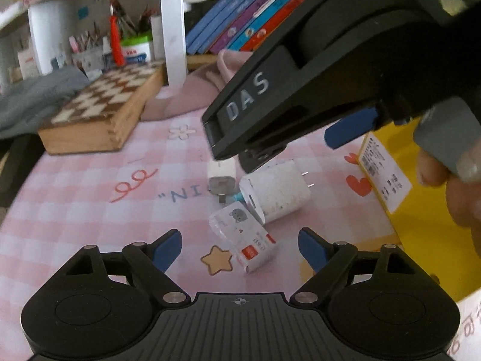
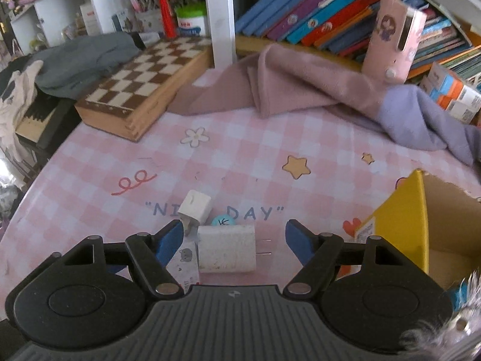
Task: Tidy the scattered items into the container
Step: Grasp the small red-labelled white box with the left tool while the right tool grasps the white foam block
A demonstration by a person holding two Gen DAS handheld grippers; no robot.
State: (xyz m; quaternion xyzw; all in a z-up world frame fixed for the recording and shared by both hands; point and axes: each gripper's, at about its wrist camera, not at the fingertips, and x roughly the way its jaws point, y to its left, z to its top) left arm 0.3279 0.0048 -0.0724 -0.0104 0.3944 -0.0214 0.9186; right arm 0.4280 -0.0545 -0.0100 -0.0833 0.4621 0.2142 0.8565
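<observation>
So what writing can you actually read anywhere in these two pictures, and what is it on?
"DAS": on the side of the right claw, seen from the left wrist.
"NI" and "DAY": on the pink checked tablecloth, the middle letters hidden by the small white charger.
White label on the yellow box: too small to read.
Packet with a bear picture: print too small to read.
Book spines: blurred.
</observation>
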